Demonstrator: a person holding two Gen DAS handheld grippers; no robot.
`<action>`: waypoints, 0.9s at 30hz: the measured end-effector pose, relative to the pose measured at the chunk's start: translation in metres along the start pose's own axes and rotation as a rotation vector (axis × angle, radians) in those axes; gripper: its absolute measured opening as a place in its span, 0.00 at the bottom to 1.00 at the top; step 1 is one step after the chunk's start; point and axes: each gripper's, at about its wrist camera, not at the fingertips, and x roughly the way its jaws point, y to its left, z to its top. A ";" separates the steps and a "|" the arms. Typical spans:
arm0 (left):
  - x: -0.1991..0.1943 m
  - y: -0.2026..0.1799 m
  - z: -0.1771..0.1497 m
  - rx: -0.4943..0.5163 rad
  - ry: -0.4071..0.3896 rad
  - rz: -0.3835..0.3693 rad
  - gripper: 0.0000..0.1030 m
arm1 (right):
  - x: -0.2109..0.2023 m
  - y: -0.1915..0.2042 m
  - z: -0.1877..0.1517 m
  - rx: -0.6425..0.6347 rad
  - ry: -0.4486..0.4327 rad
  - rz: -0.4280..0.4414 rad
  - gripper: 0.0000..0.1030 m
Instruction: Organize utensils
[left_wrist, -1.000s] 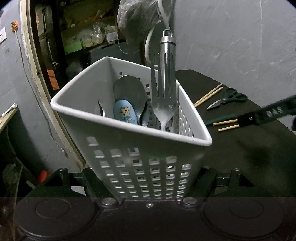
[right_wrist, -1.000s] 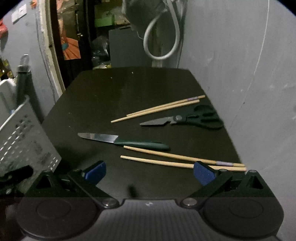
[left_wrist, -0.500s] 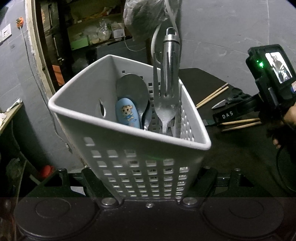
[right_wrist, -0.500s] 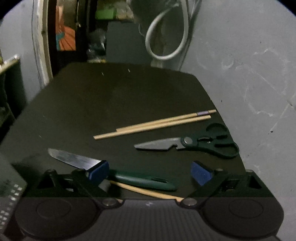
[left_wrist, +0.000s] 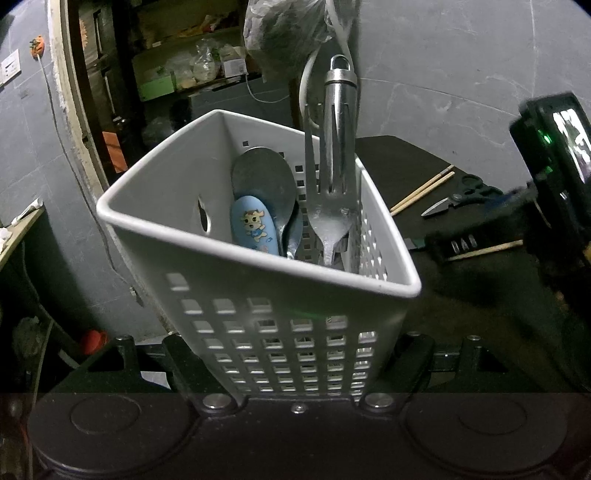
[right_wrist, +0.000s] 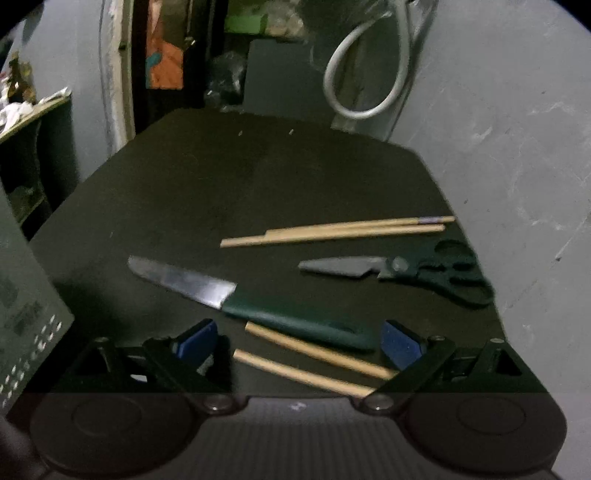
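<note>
Right gripper (right_wrist: 297, 341) fingers spread, straddling green-handled knife (right_wrist: 255, 295); handle lies crosswise between them. Left gripper (left_wrist: 297, 354) fingers clamp utensil basket (left_wrist: 258, 280).

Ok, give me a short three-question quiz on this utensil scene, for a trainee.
1. True or false: the left gripper is shut on the white basket.
2. Which lies between the open right gripper's fingers: A) scissors, B) knife handle and near chopsticks, C) spoon?
3. Fill in: the fork stands in the ____.

Key: 1 true; 2 B; 3 basket.
</note>
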 end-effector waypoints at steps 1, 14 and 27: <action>0.000 0.000 0.000 0.001 -0.001 -0.001 0.77 | 0.001 0.000 0.004 0.010 -0.015 -0.023 0.95; 0.002 0.006 0.001 0.013 -0.005 -0.025 0.77 | 0.018 0.020 0.003 -0.171 -0.032 0.050 0.94; 0.006 0.012 0.000 0.025 -0.015 -0.043 0.77 | -0.032 0.024 -0.049 -0.349 -0.068 0.084 0.96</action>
